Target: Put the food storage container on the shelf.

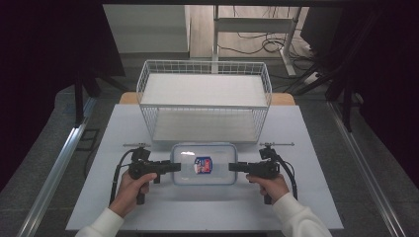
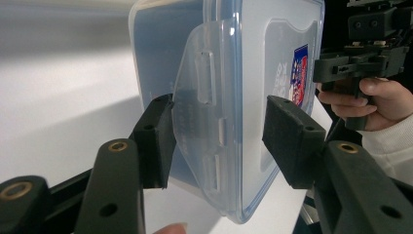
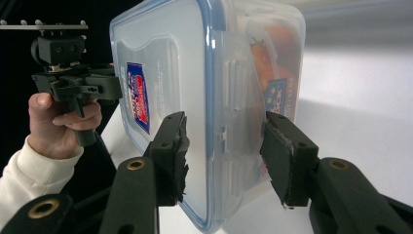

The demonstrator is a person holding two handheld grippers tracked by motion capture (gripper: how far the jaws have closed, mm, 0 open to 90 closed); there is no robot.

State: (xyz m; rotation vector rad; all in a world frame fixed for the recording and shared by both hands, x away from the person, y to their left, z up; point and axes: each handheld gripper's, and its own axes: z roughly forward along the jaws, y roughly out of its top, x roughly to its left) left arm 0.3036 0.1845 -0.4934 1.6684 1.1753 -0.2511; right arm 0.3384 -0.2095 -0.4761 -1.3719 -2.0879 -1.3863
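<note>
Clear plastic is what the box (image 1: 204, 164) is made of, and in the high view it is lying flat on the white table (image 1: 123, 207), just in front of a white wire basket (image 1: 204, 98). The left gripper (image 1: 173, 167) is reaching to the box's left end and the right gripper (image 1: 233, 167) is reaching to its right end, each held by a hand. In the left gripper view, the jaws are standing open on either side of a side flap (image 2: 204, 117) of the box, with the lid's red and blue sticker (image 2: 300, 73) showing. In the right gripper view, the jaws are also sitting open around the other end flap (image 3: 238, 112), and something orange (image 3: 272, 48) is showing inside the box
</note>
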